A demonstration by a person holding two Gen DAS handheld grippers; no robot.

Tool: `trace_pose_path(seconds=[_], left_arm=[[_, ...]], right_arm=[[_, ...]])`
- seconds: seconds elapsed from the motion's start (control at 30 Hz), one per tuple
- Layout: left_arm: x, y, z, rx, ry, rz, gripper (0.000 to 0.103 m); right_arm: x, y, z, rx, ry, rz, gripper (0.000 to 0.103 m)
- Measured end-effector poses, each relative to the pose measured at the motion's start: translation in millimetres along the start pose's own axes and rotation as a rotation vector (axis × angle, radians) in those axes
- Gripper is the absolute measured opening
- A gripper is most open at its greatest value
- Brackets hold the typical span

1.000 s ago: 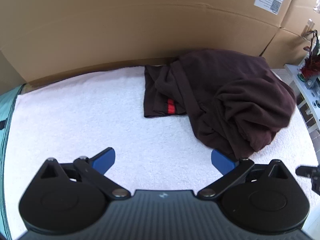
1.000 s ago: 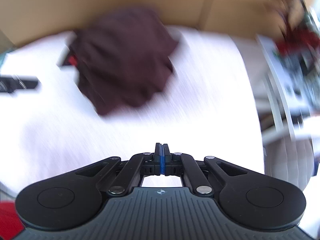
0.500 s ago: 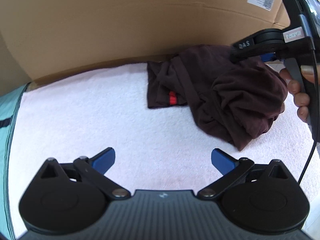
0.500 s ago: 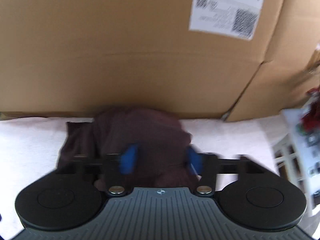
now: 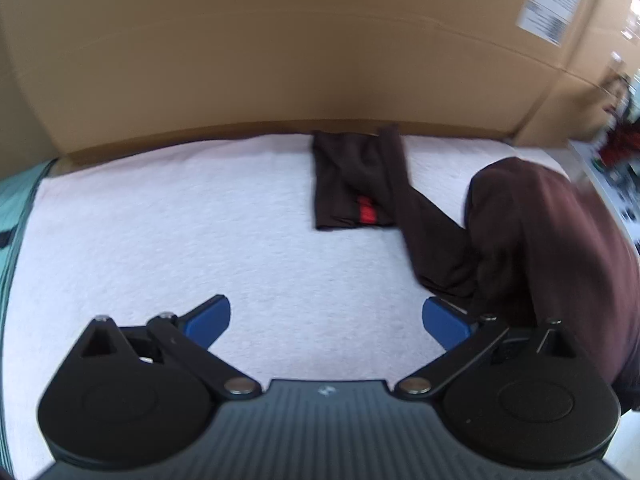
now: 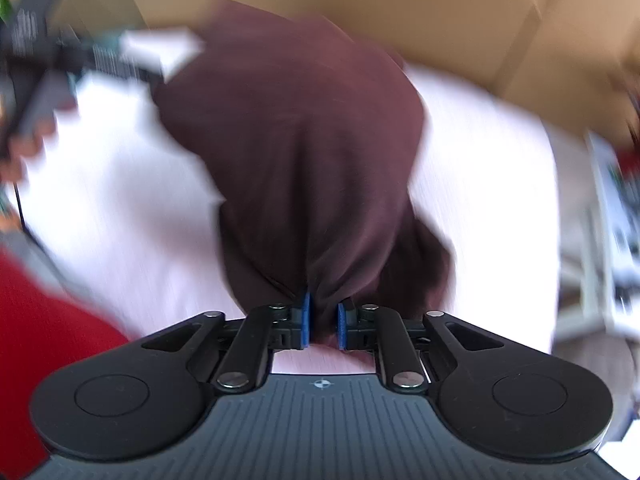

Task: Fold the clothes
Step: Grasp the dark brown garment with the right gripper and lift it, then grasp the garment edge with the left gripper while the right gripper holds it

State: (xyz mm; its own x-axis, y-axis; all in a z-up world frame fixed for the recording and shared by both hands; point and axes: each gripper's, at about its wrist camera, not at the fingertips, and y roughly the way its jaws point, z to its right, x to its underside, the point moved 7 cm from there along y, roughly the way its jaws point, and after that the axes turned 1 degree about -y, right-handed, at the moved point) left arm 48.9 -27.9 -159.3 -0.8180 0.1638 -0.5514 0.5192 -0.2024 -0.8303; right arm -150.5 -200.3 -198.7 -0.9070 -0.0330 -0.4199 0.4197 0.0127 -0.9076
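Left wrist view: the left gripper is standing wide open with nothing between its blue pads, hovering over the white towel. The dark maroon garment is lying ahead and to the right, one part trailing toward the cardboard box.

Right wrist view: the right gripper is pinching a bunched fold of the garment between nearly closed pads; the cloth is hanging forward from them. The frame is blurred.
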Motion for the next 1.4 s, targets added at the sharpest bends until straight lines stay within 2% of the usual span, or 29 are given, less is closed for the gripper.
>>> trace_pose_path(seconds=[0.07,0.1,0.13,0.2,0.23,0.33,0.43,0.6,0.67,0.7,0.73,0.77,0.83,0.87,0.93,0.97,1.0,1.07,1.17,1.2,1.23,1.27,1.3,1.33,1.4], left_arm=[[8.3,-1.4,16.2,0.055,0.071,-0.017,0.102],[13.7,-3.5,23.9,0.079,0.107,-0.024,0.102],[19.2,-5.7,31.6,0.104,0.143,-0.032,0.102],[29.3,-10.9,40.3,0.146,0.183,-0.048,0.102],[33.6,-12.4,43.1,0.170,0.191,-0.058,0.102],[47.4,-11.2,46.9,0.233,0.163,-0.106,0.102],[58.6,-3.5,47.5,0.261,0.099,-0.183,0.102],[59.8,-24.8,38.7,0.231,0.050,-0.131,0.102],[60.7,-32.0,38.5,0.203,0.073,-0.115,0.102],[61.1,-35.4,38.5,0.188,0.086,-0.107,0.102],[62.2,-37.9,40.3,0.178,0.100,-0.100,0.102],[63.6,-40.1,41.7,0.175,0.106,-0.100,0.102],[67.7,-43.8,46.2,0.187,0.104,-0.109,0.102],[70.1,-45.7,49.2,0.194,0.107,-0.112,0.102],[75.4,-50.7,57.4,0.206,0.140,-0.117,0.102],[78.2,-54.1,62.0,0.215,0.166,-0.121,0.102],[80.9,-57.5,66.5,0.226,0.192,-0.124,0.102],[85.7,-64.9,75.7,0.245,0.231,-0.115,0.102],[88.9,-61.1,89.0,0.285,0.224,-0.119,0.102],[90.0,-55.0,93.5,0.297,0.210,-0.131,0.102],[91.1,-46.6,97.2,0.298,0.195,-0.142,0.102],[92.1,-38.0,100.7,0.297,0.179,-0.154,0.102],[93.2,-31.5,103.3,0.295,0.170,-0.166,0.098],[94.4,-25.4,105.8,0.292,0.162,-0.179,0.086],[96.7,-13.4,110.8,0.286,0.147,-0.204,0.070]], right_arm=[[16.5,-7.6,6.2,0.031,0.061,-0.010,0.020],[15.5,-15.9,7.8,0.029,0.097,0.027,0.029],[14.5,-24.2,9.5,0.027,0.133,0.063,0.046],[10.0,-37.6,11.5,0.022,0.192,0.142,0.067],[6.9,-43.3,12.0,0.020,0.217,0.184,0.068],[-4.7,-42.4,17.7,-0.011,0.281,0.244,0.069],[-20.1,-25.7,20.8,-0.037,0.317,0.246,0.069],[-46.9,-3.7,35.5,-0.119,0.370,0.267,0.069],[-51.0,-1.3,37.0,-0.182,0.397,0.257,0.067],[-51.8,-2.1,36.4,-0.218,0.407,0.248,0.057],[-51.7,-5.7,32.3,-0.262,0.405,0.237,0.039],[-53.2,-8.0,29.2,-0.297,0.390,0.231,0.031],[-56.9,-13.4,25.1,-0.290,0.330,0.236,0.023],[-59.0,-16.7,24.2,-0.263,0.286,0.251,0.020],[-63.8,-23.8,22.9,-0.206,0.198,0.284,0.004],[-67.7,-29.4,24.2,-0.166,0.164,0.312,0.003],[-71.7,-35.6,25.6,-0.130,0.132,0.341,0.003],[-80.0,-49.0,29.4,-0.112,0.095,0.391,0.004],[-81.1,-44.2,34.2,-0.152,0.086,0.336,0.029],[-79.0,-37.8,38.4,-0.143,0.100,0.327,0.046],[-76.5,-30.9,41.1,-0.151,0.116,0.314,0.057],[-73.7,-24.2,43.7,-0.163,0.134,0.300,0.058],[-69.4,-18.7,45.6,-0.197,0.160,0.285,0.057],[-67.3,-15.8,45.8,-0.234,0.181,0.272,0.057],[-63.4,-13.1,43.1,-0.265,0.182,0.243,0.056]])
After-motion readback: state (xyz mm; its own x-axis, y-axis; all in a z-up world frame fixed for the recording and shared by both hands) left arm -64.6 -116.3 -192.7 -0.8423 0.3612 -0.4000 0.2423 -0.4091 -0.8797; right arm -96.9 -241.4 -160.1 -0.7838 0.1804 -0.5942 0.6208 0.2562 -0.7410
